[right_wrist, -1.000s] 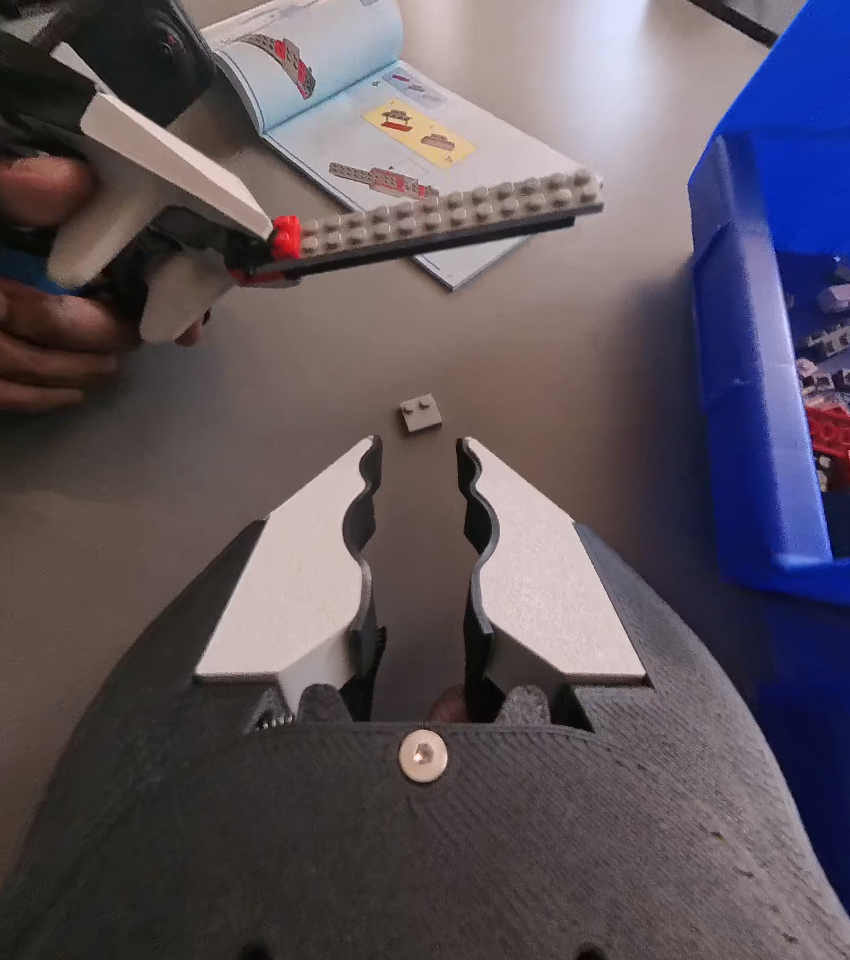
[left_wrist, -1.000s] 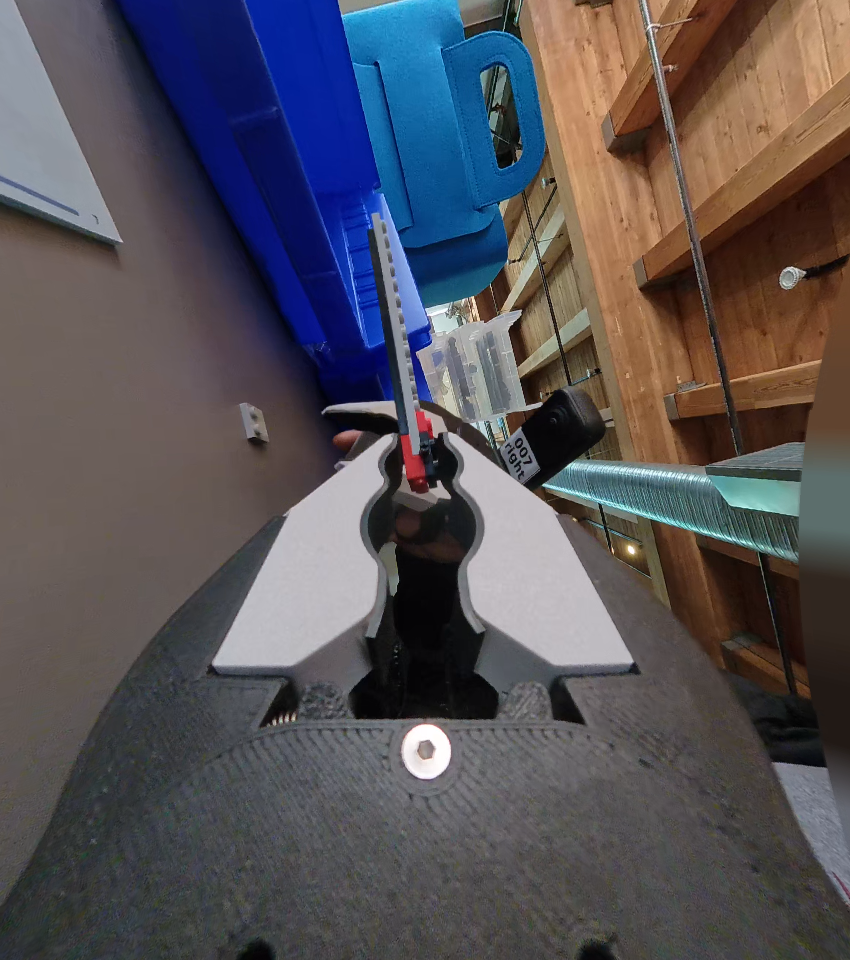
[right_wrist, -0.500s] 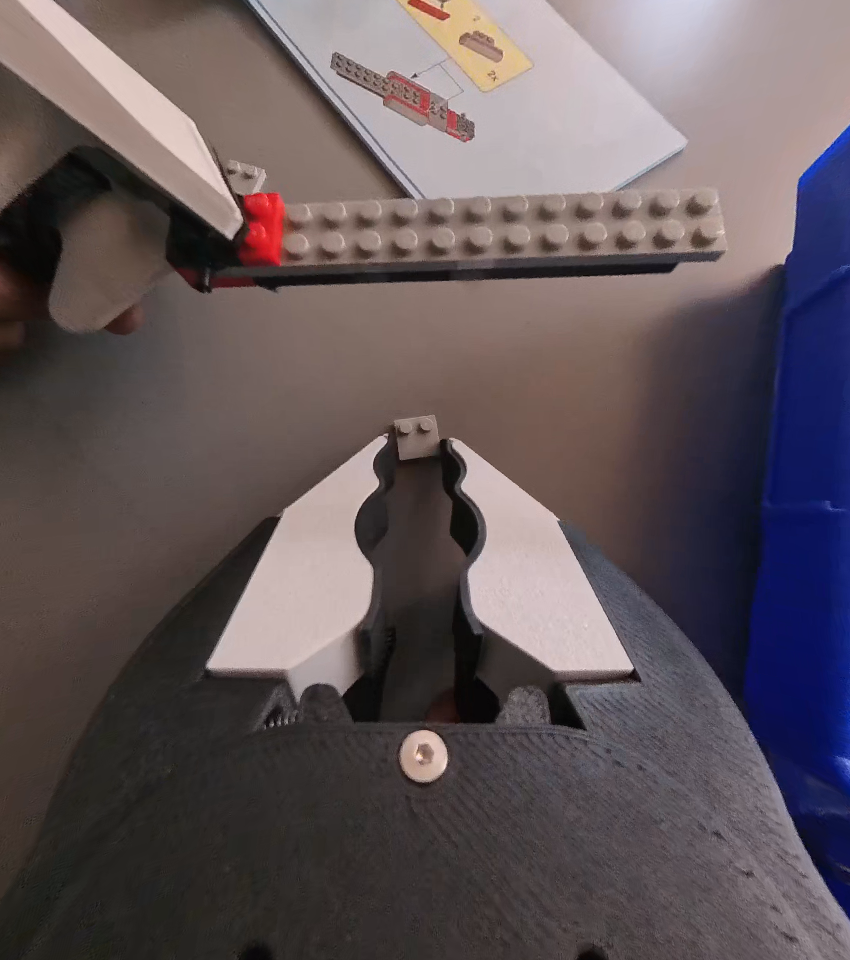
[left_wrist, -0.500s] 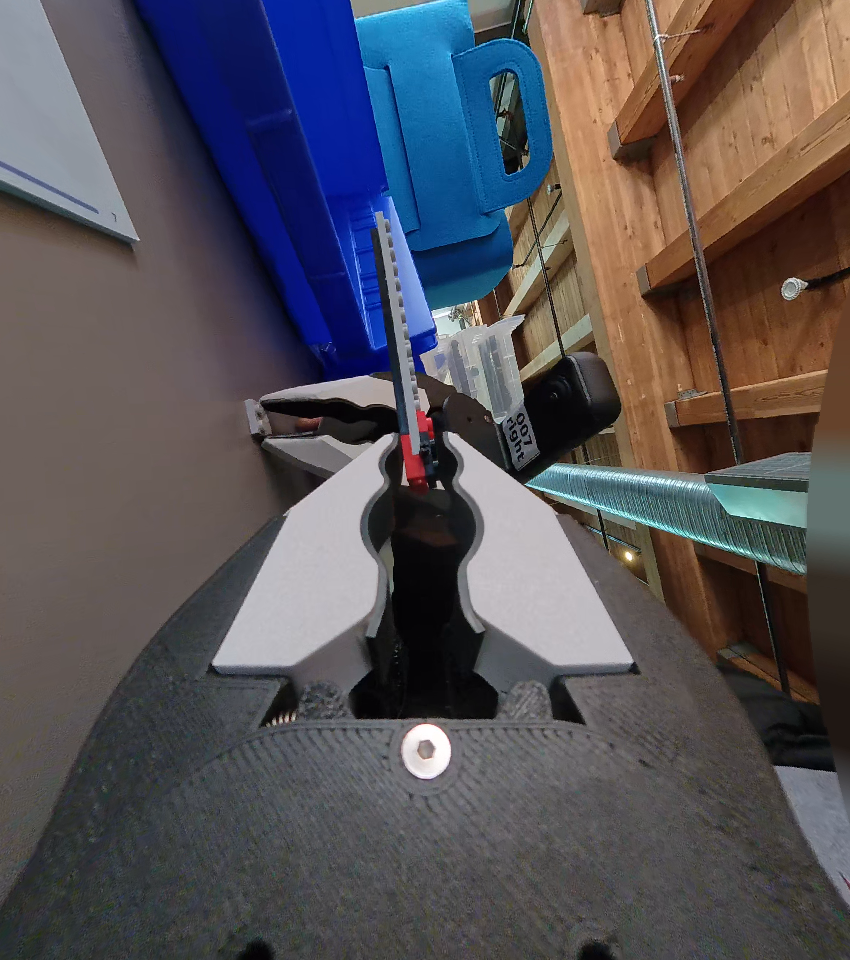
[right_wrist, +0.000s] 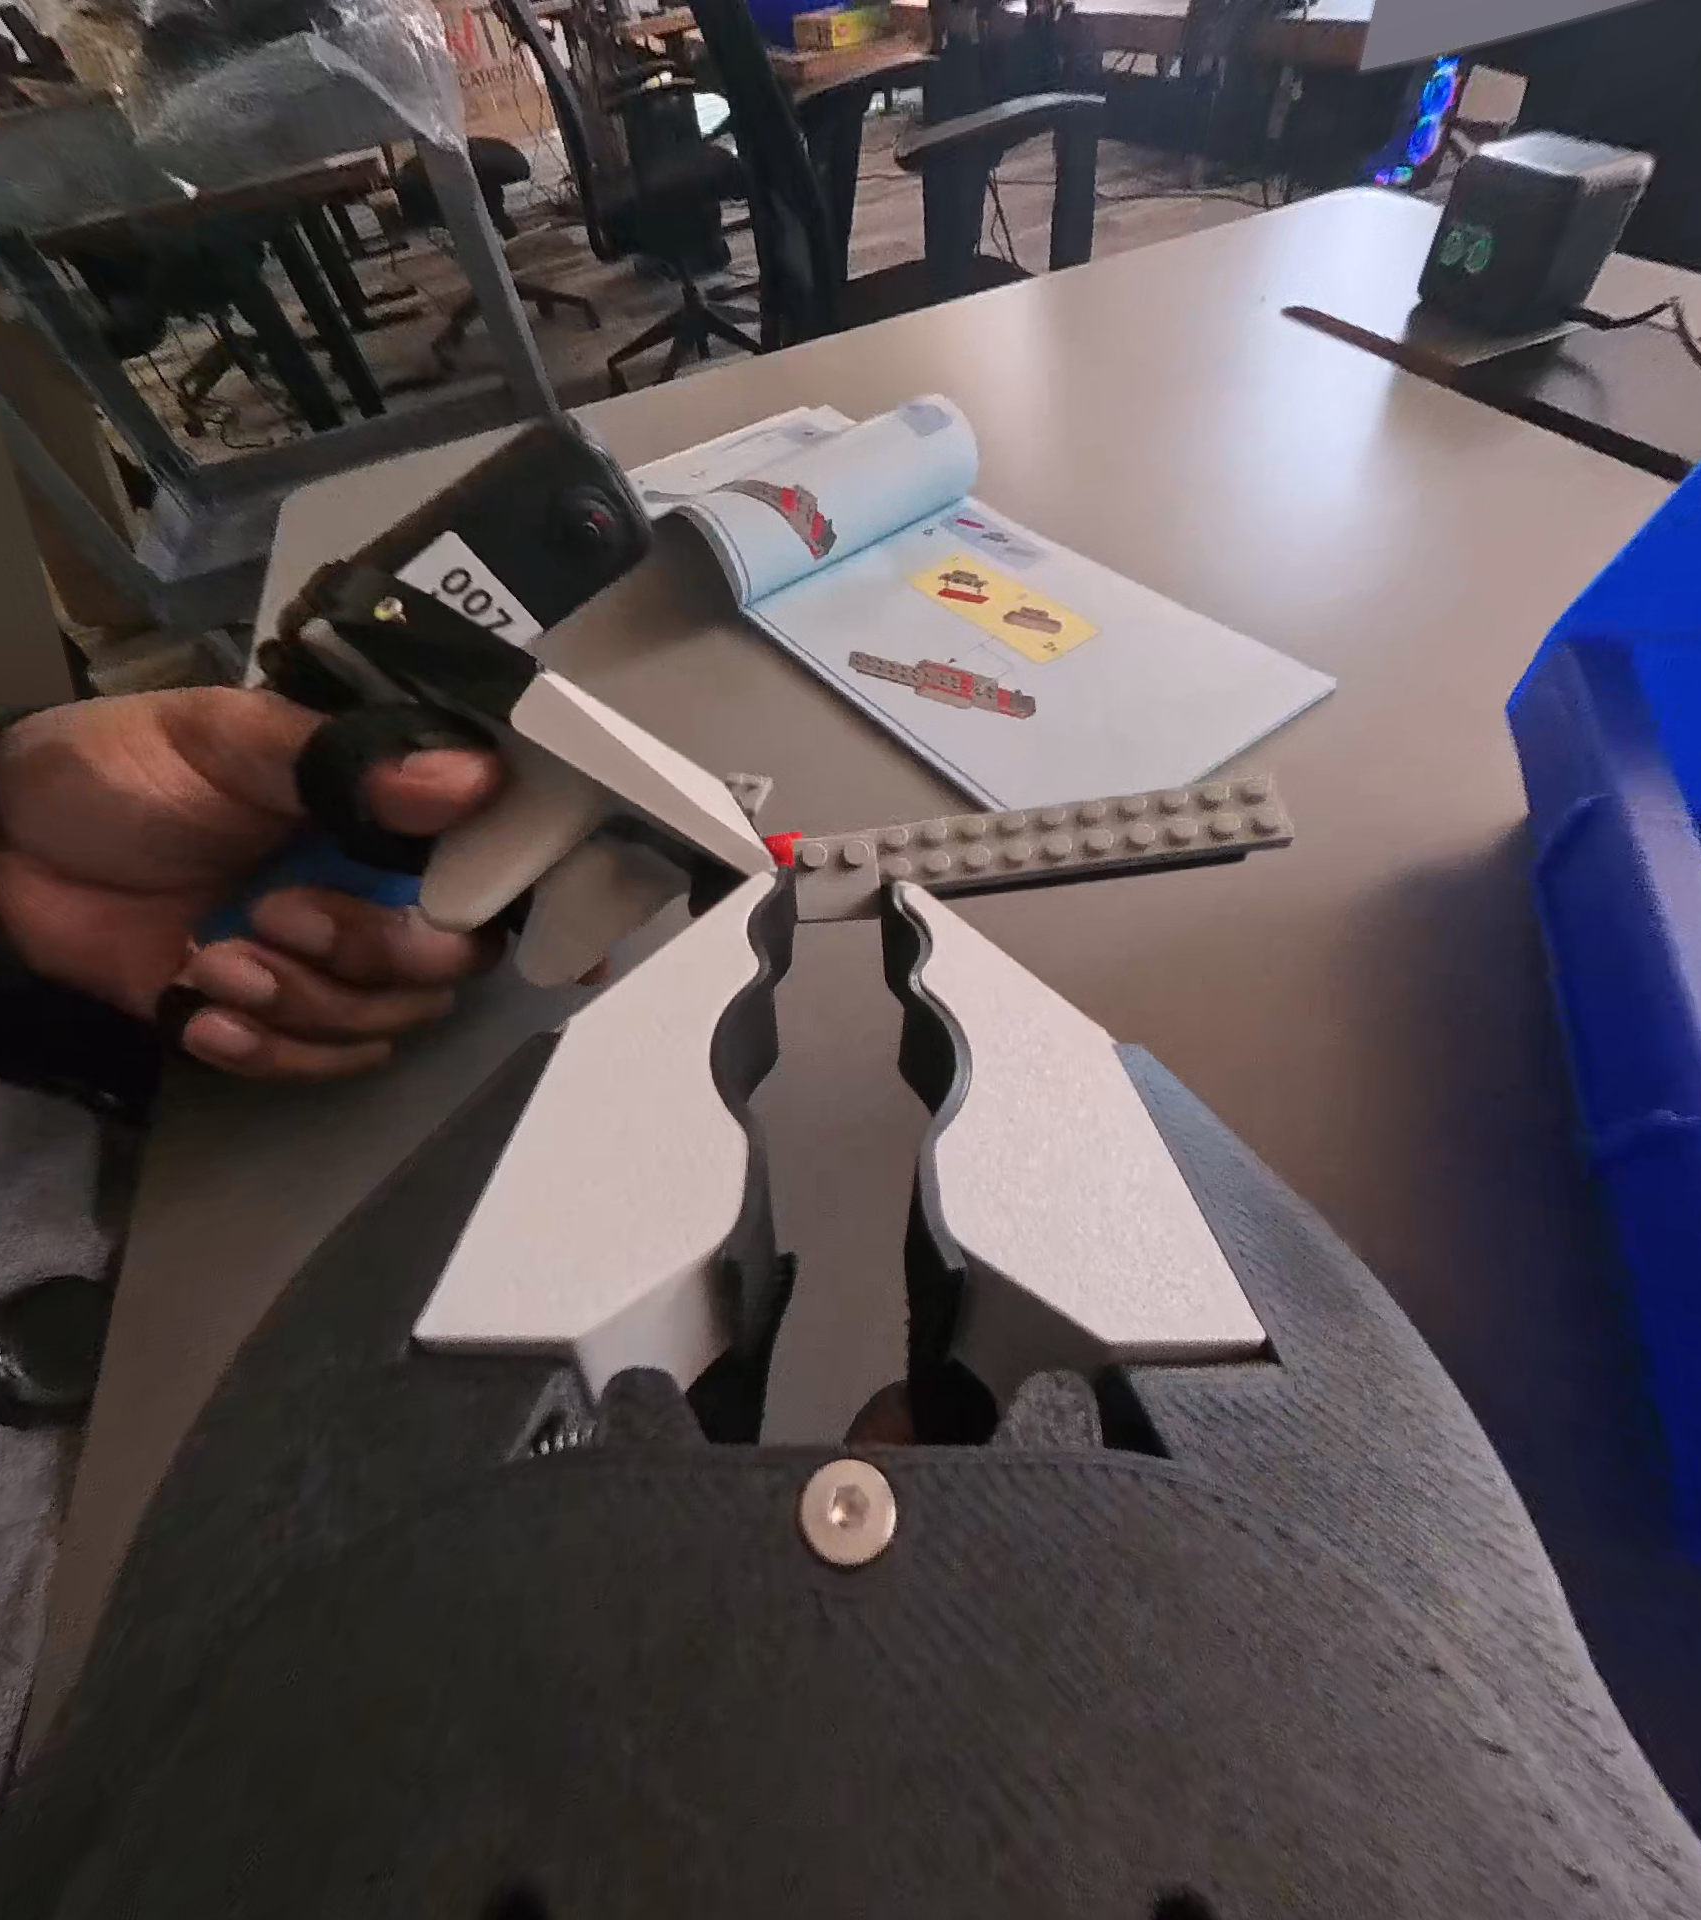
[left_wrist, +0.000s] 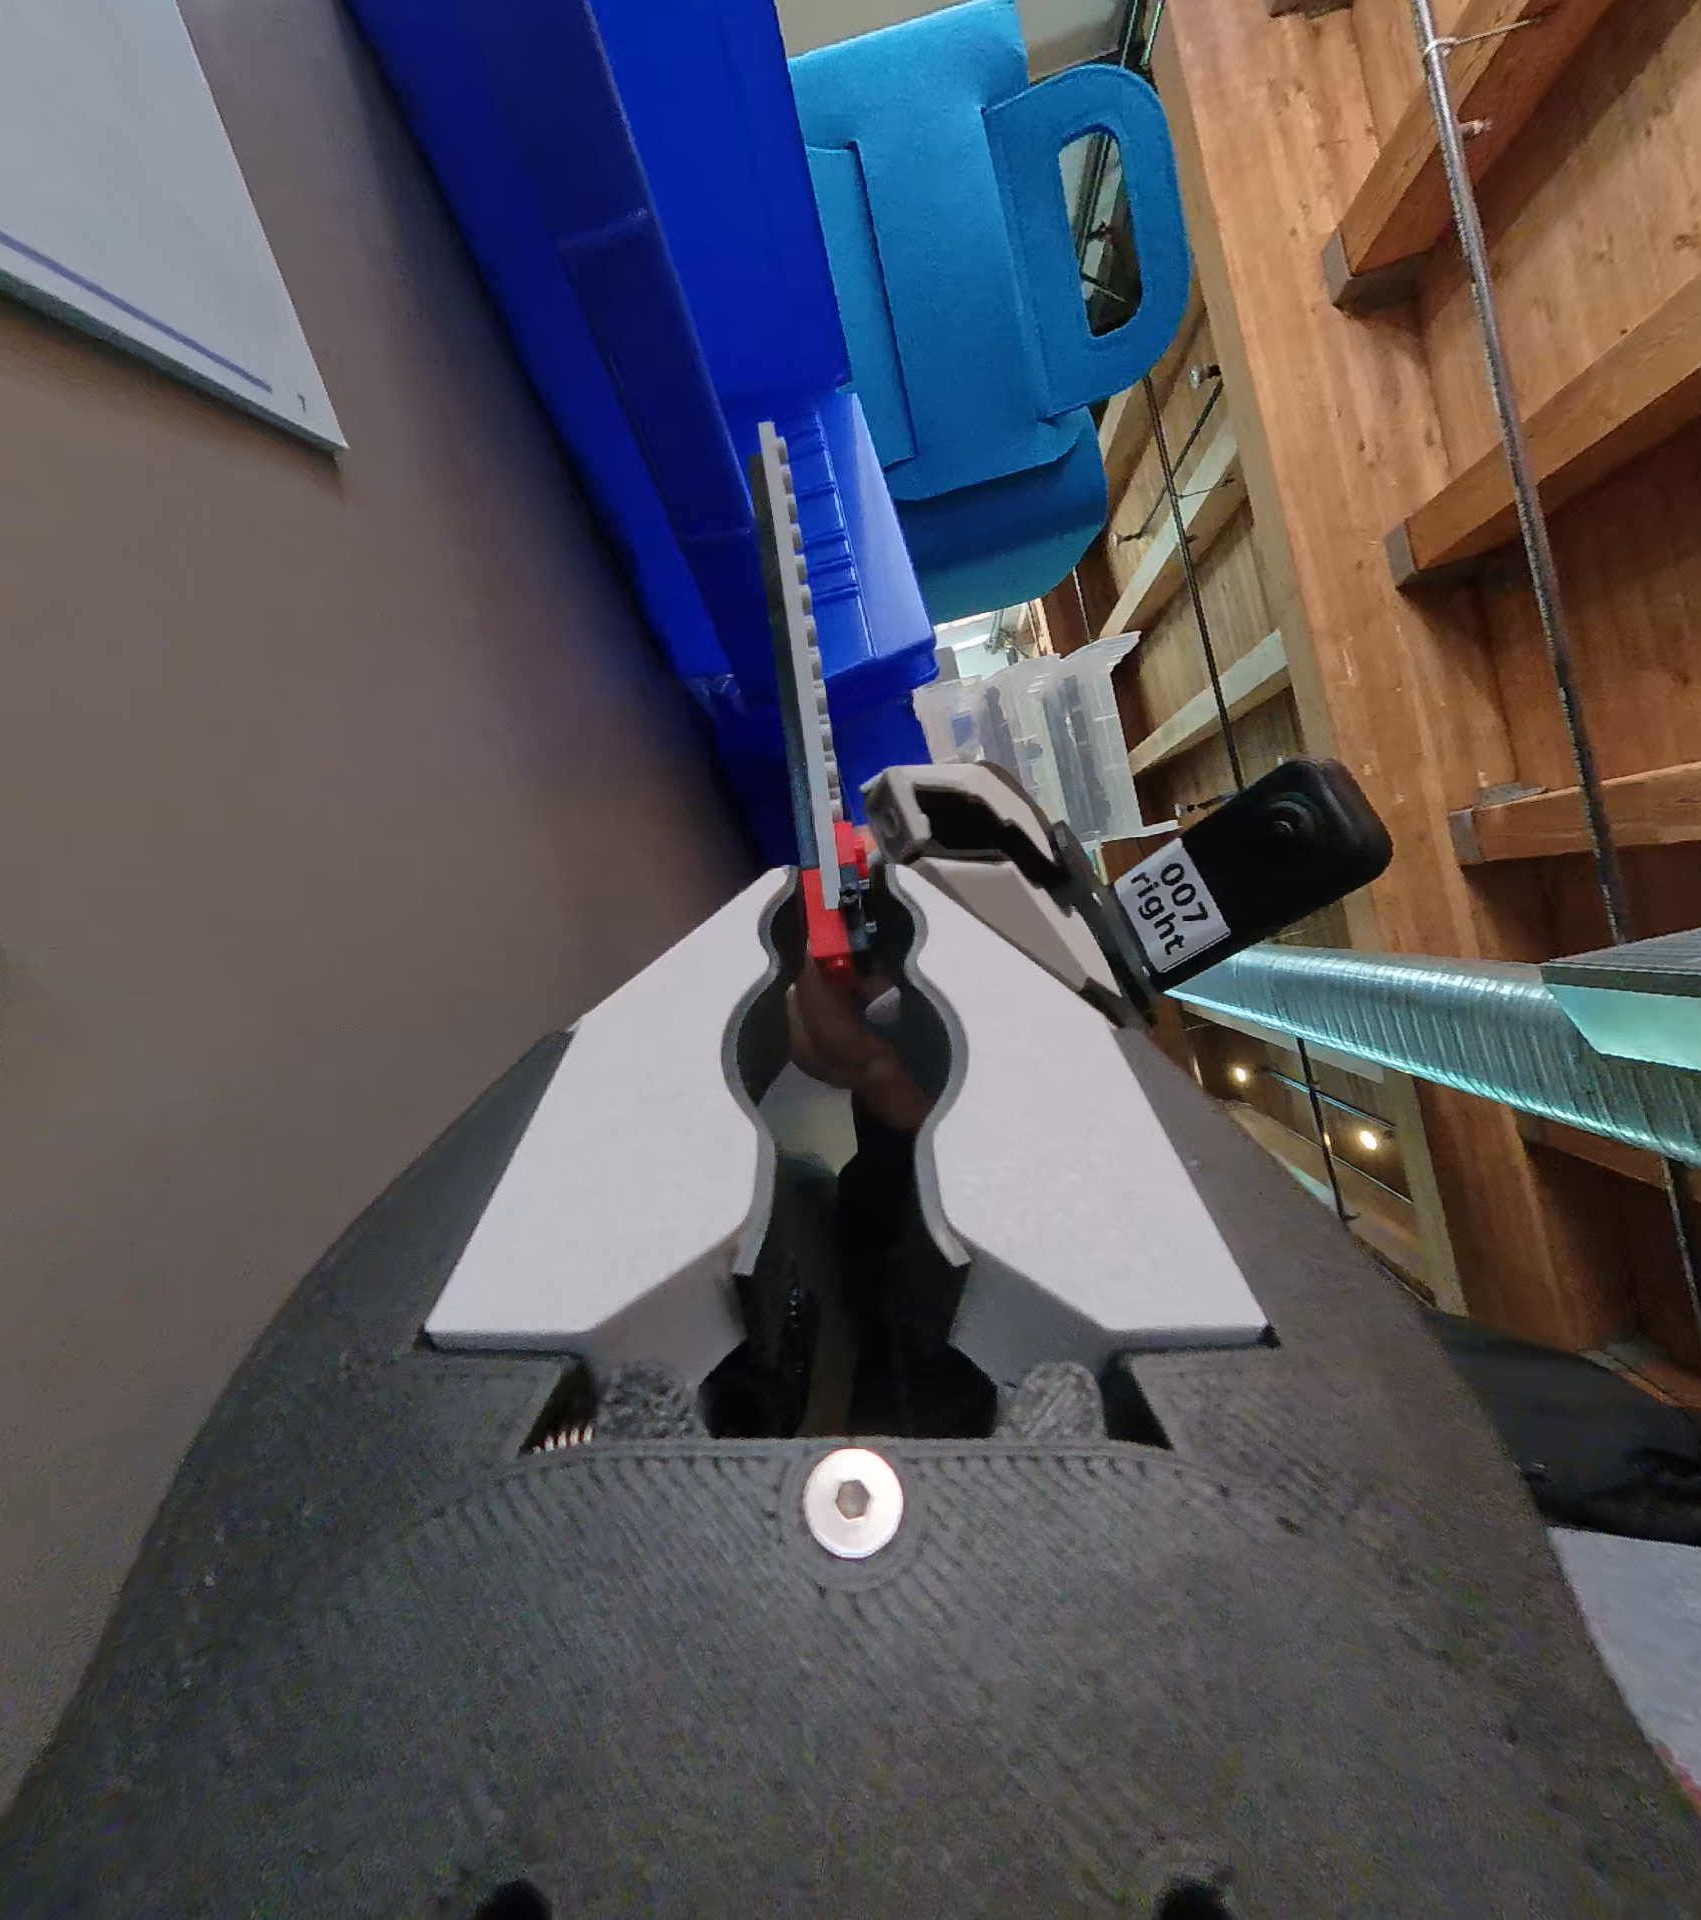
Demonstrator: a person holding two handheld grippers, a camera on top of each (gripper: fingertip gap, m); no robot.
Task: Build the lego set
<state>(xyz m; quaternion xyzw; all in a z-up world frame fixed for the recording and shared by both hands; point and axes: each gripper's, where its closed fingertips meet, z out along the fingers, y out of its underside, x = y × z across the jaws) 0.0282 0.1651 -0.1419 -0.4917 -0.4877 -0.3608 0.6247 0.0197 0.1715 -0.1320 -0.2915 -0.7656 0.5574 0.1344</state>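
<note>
The left gripper [left_wrist: 841, 899] is seen with its jaws pressed on the red end of a long grey studded lego plate [left_wrist: 804, 665], which stands out toward 12 o'clock in the left wrist view. In the right wrist view the same plate [right_wrist: 1043, 836] is held above the grey tabletop [right_wrist: 1241, 436] and runs toward 3 o'clock from the left gripper [right_wrist: 721, 842], which is carried by a hand [right_wrist: 222, 873] at 9 o'clock.

The right gripper [right_wrist: 830, 899] is placed just under the plate near its red end. A small grey lego piece [right_wrist: 833, 883] is pinched between its jaws, which are only narrowly apart, and this piece is touching the studded plate. In the left wrist view the right gripper [left_wrist: 887, 821] is seen at 1 o'clock of the plate, just beside it.

An open light-blue instruction booklet [right_wrist: 981, 613] is lying on the tabletop at 12 o'clock, behind the plate. A blue plastic bin [right_wrist: 1677, 935] stands at 3 o'clock; its content is hardly visible.
</note>
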